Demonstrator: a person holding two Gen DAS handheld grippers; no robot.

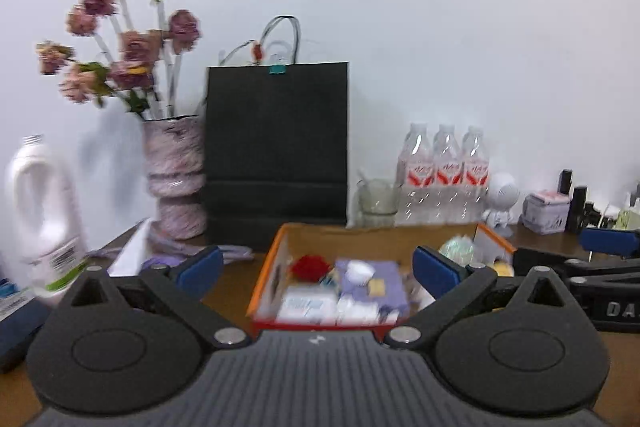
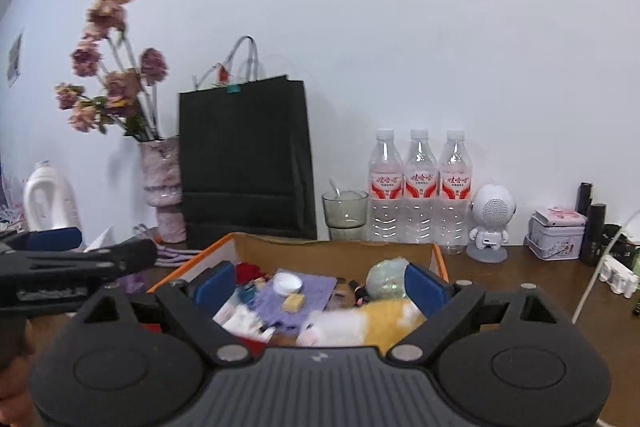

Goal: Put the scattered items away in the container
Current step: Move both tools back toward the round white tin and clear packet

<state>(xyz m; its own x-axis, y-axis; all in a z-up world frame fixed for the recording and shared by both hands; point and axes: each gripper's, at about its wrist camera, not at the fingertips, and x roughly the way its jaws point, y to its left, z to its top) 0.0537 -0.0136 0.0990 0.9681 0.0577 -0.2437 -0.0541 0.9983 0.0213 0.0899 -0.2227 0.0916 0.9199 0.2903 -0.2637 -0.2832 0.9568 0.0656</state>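
A cardboard box with orange edges (image 1: 265, 273) (image 2: 332, 254) stands on the brown table, just ahead of both grippers. Inside lie a red tuft (image 1: 310, 267), a purple cloth (image 2: 316, 285) with a white round cap (image 2: 287, 283) and a yellow block (image 2: 293, 302) on it, white packets (image 1: 320, 307), a pale green ball (image 2: 386, 279) and a yellow-and-white plush (image 2: 360, 327). My left gripper (image 1: 318, 269) is open and holds nothing. My right gripper (image 2: 320, 287) is open too, with nothing held. Each one's blue pad (image 1: 608, 242) (image 2: 52, 238) shows at the edge of the other's view.
Along the wall stand a white jug (image 1: 40, 219), a vase of dried flowers (image 1: 176, 179), a black paper bag (image 1: 276, 151), a glass cup (image 2: 345, 209), three water bottles (image 2: 420, 187), a white robot speaker (image 2: 492, 219), a tin (image 2: 556, 235) and dark bottles (image 2: 596, 227). A white cable (image 2: 592, 279) runs at right.
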